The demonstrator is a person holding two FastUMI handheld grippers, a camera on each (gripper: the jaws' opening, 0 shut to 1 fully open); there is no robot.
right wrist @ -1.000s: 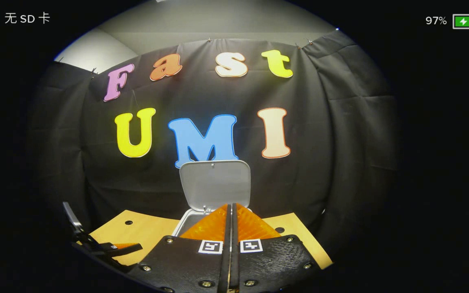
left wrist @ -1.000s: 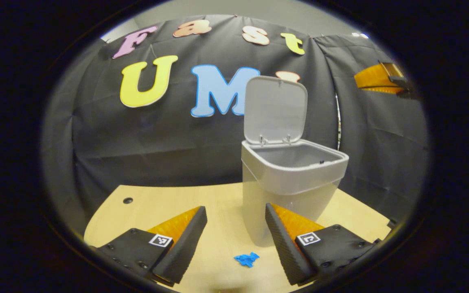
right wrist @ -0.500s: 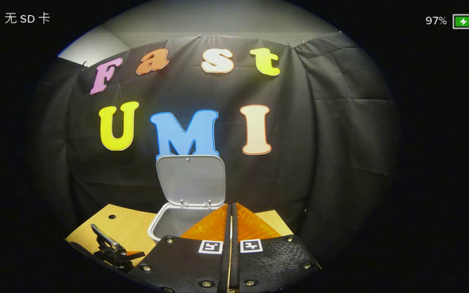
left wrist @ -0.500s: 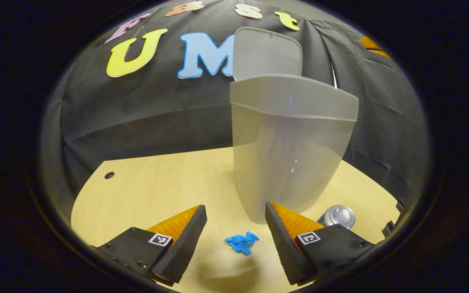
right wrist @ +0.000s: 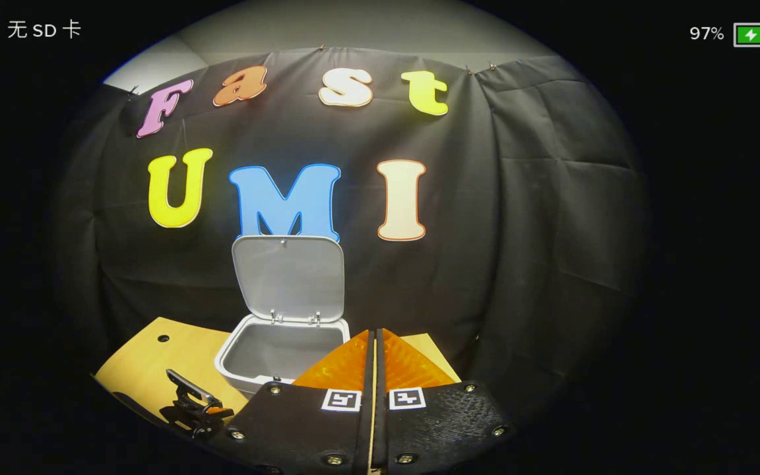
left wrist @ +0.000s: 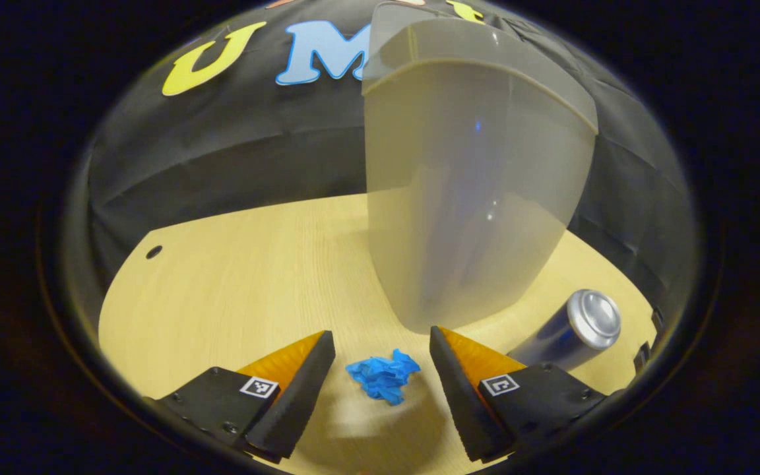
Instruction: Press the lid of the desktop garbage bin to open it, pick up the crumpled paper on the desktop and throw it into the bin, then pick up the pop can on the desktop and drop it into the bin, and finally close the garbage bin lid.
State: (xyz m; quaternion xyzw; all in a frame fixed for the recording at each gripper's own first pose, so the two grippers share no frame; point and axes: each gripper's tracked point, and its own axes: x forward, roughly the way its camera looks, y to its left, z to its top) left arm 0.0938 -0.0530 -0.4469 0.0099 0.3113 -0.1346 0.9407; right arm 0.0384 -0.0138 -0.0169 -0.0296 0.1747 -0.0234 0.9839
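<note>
Low in the left gripper view, the crumpled paper lies between the left gripper's spread fingers, where an early squeeze might flick it toward the bin; the right gripper is pressed closed, empty.

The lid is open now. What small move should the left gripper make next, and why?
Probably lower the left gripper a bit more, then close: the blue crumpled paper lies on the desk between its open fingers, untouched.

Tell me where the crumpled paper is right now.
In the left gripper view the paper lies on the table between the left gripper's open fingers, just before the bin, with the can to its right.
</note>
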